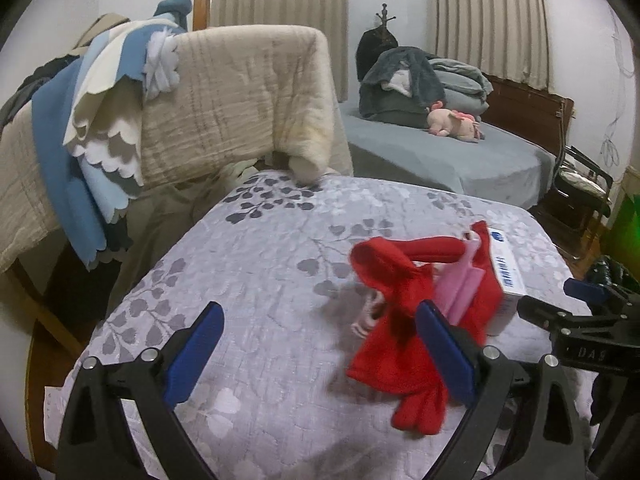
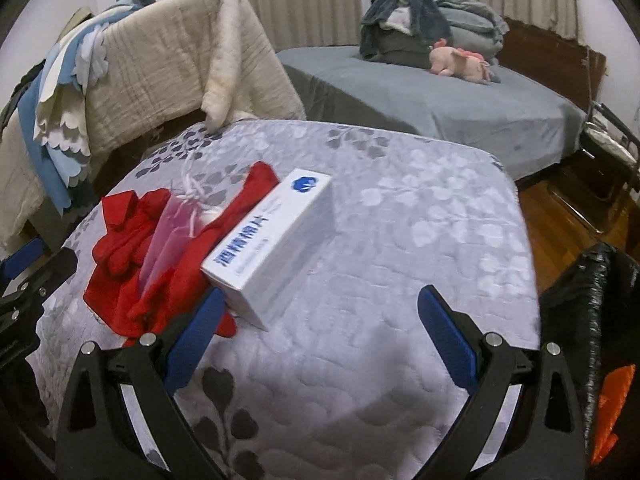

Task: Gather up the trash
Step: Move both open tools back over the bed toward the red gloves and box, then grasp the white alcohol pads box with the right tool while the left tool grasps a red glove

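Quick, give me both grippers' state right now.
Left gripper: open, holding nothing, the red cloth by its right finger.
Right gripper: open, holding nothing, white box just ahead.

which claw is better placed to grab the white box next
Probably the right claw: it is open, and the white box lies just ahead, nearly between its fingers. The left claw, also open, faces the red cloth, with the box beyond that cloth.

The white box (image 2: 276, 244) bears blue Chinese characters — 酒精棉片 — and the other gripper's (image 1: 576, 312) black body reads "DAS".
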